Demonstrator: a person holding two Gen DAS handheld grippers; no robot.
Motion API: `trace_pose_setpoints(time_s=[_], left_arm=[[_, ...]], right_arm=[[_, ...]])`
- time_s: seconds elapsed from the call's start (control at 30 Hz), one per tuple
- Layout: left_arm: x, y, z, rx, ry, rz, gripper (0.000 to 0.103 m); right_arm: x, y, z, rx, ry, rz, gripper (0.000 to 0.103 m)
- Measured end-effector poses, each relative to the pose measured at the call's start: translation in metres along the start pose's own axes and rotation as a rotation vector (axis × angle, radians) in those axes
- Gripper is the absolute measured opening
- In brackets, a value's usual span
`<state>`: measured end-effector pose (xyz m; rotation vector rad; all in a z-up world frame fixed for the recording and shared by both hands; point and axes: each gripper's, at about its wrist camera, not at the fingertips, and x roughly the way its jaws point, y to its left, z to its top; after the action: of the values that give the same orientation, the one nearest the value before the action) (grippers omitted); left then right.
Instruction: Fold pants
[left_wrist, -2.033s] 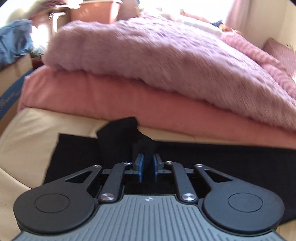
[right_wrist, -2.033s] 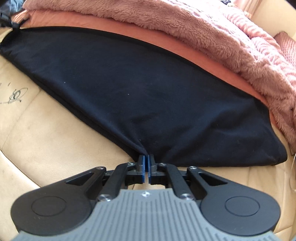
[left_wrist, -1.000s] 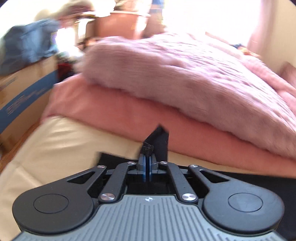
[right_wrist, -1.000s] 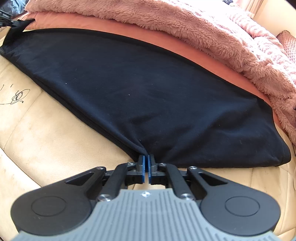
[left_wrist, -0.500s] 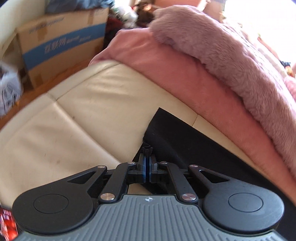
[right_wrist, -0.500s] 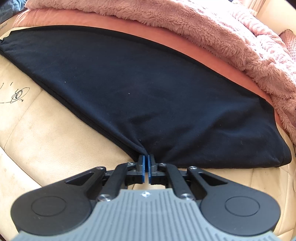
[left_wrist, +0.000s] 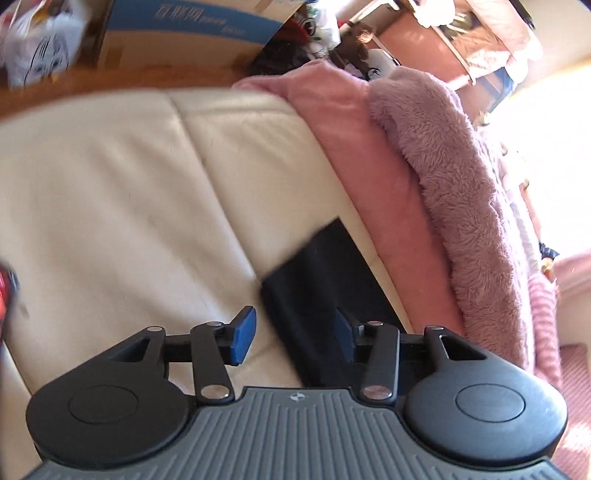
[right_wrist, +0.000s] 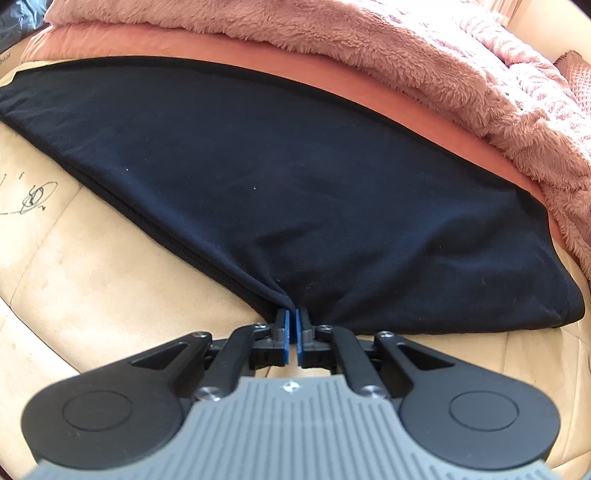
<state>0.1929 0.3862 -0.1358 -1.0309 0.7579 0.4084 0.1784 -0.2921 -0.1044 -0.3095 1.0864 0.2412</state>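
The black pants (right_wrist: 295, 192) lie spread flat on a cream leather cushion (right_wrist: 92, 295), one long edge against the pink bedding. My right gripper (right_wrist: 290, 325) is shut on the pants' near edge, pinching a small tuck of fabric. In the left wrist view the end of the pants (left_wrist: 325, 295) rests on the cushion (left_wrist: 110, 203). My left gripper (left_wrist: 291, 332) hangs just over that end with its jaws opening. The cloth lies between the blue pads (left_wrist: 242, 334) without being pressed.
A salmon-pink pillow (left_wrist: 351, 155) and a fluffy mauve blanket (left_wrist: 461, 184) run along the far side of the pants. A cardboard box (left_wrist: 184, 26) and a white plastic bag (left_wrist: 40, 40) sit on the floor beyond the cushion. Pen scribbles (right_wrist: 33, 195) mark the leather.
My left gripper carried the pants' corner leftwards and down onto the cushion, rolled, and has now let go of it. The right gripper has stayed put, still pinching the edge.
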Motion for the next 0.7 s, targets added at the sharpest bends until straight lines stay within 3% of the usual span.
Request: trace_pose_setpoints(time_s=[0.27, 0.4, 0.53, 0.7], left_arm=[[0.015, 0.0, -0.016, -0.039, -0.051, 0.008, 0.054], [0.015, -0.003, -0.016, -0.011, -0.082, 0.025, 0.05], [0.015, 0.004, -0.02, -0.04, -0.137, 0.018, 0.035], [0.017, 0.005, -0.019, -0.03, -0.164, 0.04, 0.012]], right_arm=[[-0.039, -0.012, -0.006, 0.039, -0.037, 0.022, 0.006], [-0.055, -0.025, -0.001, 0.143, -0.102, 0.039, 0.006], [-0.04, -0.031, 0.012, 0.241, -0.153, 0.055, 0.003], [-0.007, -0.024, 0.02, 0.304, -0.13, 0.14, 0.002]])
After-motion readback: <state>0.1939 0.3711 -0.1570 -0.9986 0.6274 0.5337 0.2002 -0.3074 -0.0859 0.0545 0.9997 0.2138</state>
